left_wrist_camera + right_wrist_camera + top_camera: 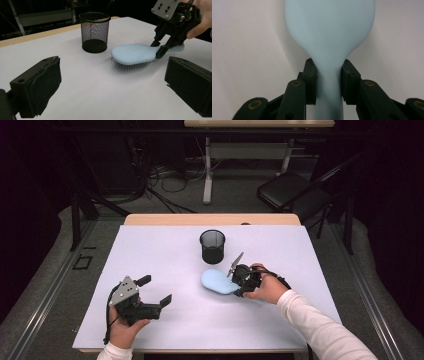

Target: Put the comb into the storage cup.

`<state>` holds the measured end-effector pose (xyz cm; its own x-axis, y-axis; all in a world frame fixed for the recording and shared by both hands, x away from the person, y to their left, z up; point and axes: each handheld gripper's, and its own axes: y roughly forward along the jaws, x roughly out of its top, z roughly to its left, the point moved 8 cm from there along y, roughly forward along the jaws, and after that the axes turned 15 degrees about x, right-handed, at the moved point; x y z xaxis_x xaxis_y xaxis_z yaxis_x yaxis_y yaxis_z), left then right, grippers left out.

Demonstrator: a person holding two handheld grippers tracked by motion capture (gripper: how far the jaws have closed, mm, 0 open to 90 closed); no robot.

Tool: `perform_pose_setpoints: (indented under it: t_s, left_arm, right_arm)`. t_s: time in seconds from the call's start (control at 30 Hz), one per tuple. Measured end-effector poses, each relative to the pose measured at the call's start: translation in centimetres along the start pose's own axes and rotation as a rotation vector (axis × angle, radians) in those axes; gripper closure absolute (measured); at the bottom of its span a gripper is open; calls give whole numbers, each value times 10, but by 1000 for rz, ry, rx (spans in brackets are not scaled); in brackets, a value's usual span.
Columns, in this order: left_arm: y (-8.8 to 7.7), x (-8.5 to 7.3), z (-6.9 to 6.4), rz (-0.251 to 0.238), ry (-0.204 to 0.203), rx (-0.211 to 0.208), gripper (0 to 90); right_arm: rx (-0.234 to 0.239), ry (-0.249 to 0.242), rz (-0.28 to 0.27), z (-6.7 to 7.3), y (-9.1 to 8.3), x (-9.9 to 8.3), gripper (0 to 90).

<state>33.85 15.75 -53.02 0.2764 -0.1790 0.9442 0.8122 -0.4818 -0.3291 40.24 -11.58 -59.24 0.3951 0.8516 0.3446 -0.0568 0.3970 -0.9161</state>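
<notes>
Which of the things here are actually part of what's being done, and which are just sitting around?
In use:
- pale blue plastic hairbrush, bristles down on the table
- right claw, clamped on the brush's handle

Standing by:
- black wire-mesh cup, apart from the brush, possibly meant for it
- left claw, open, holding nothing
- folding chair behind the table
</notes>
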Motion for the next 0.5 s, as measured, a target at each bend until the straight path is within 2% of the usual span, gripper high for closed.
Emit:
perform_pose_setpoints:
  t_s: [0.27,0.5]
  left_arm:
    - [1,0,0,2,-2,3,10]
    - [2,-2,1,13,1,15,20]
  right_arm:
    - [-6,6,-40,-1,-6,3,697]
    - [-8,1,-101,0,-12,8,696]
